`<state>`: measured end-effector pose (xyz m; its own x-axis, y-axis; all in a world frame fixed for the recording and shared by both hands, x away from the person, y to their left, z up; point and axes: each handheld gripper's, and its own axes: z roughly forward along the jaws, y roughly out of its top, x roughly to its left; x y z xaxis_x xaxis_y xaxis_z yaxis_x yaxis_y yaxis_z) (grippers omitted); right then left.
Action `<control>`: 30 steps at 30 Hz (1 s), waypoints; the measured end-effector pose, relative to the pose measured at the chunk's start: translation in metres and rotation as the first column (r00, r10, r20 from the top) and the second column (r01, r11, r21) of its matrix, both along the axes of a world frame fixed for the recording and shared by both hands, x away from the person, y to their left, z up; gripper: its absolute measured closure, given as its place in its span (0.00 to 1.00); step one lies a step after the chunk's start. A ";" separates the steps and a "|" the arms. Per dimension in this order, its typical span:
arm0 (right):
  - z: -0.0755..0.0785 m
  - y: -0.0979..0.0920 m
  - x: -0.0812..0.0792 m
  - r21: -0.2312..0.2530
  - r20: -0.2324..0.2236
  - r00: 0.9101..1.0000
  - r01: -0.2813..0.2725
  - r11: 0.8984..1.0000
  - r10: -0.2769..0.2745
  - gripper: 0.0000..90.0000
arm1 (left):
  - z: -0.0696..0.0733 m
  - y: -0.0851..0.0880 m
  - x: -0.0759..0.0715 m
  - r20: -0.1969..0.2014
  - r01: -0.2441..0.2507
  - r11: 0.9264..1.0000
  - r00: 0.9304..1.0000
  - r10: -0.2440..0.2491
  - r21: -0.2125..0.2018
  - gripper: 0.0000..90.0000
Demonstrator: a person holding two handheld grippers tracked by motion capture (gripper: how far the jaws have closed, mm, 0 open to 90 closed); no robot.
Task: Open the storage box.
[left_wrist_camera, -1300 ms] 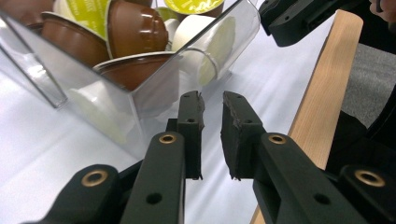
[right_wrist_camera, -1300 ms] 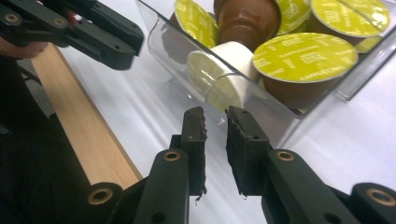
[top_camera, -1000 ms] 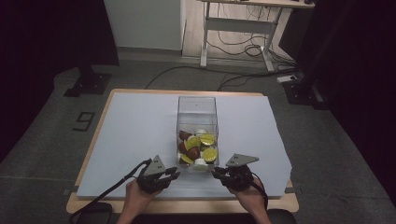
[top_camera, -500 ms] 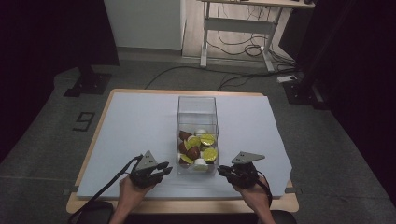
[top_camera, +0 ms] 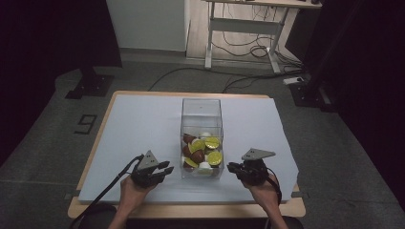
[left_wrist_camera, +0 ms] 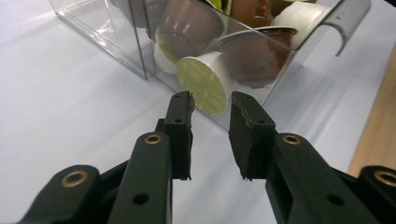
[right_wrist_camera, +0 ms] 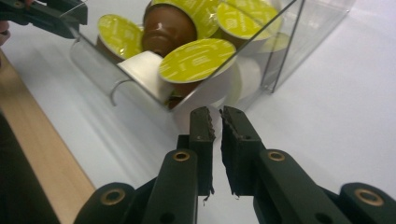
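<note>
Holding 2 tools over the counter [top_camera: 143, 119], I have my left hand-held gripper [top_camera: 165, 171] on the near left, just beside the left wall of the clear box [top_camera: 201, 110]. Its jaws have just been opening and now stand at a narrow gap with nothing between them; in the left gripper view they point at the box's near corner, where a white capsule with a pale green lid [left_wrist_camera: 205, 84] leans against the wall from inside. The pads are not touching the plastic.

At the middle of the white sheet [top_camera: 129, 143] that covers the counter stands the box, upright and open at the top, with a heap of capsules [top_camera: 203, 150] in its lower part: brown ones, white ones and several with yellow-green lids.

On the right, my right hand-held gripper [top_camera: 230, 167] sits just beside the box's near right corner. Its jaws are nearly together with a thin slit left, gripping nothing, and in the right gripper view they aim at the wall below a yellow-green lid [right_wrist_camera: 196, 60].
</note>
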<state>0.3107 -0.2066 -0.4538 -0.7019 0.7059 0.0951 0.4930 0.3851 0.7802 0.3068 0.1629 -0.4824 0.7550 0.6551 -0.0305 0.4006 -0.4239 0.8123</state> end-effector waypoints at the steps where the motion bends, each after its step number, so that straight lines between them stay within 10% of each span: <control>1: 0.000 -0.001 0.002 -0.003 -0.001 1.000 0.001 1.000 -0.001 0.90 | 0.000 0.000 0.001 0.001 -0.004 1.000 1.000 0.004 -0.001 0.76; 30: -0.013 -0.042 0.017 -0.119 -0.011 0.998 0.068 0.991 -0.070 0.44 | -0.019 0.014 0.024 -0.024 -0.076 0.996 0.997 0.077 0.053 0.31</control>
<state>0.3278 -0.2483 -0.4669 -0.6504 0.7594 0.0181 0.5328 0.4391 0.7234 0.3308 0.1772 -0.5013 0.7021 0.7119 -0.0132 0.4537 -0.4330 0.7789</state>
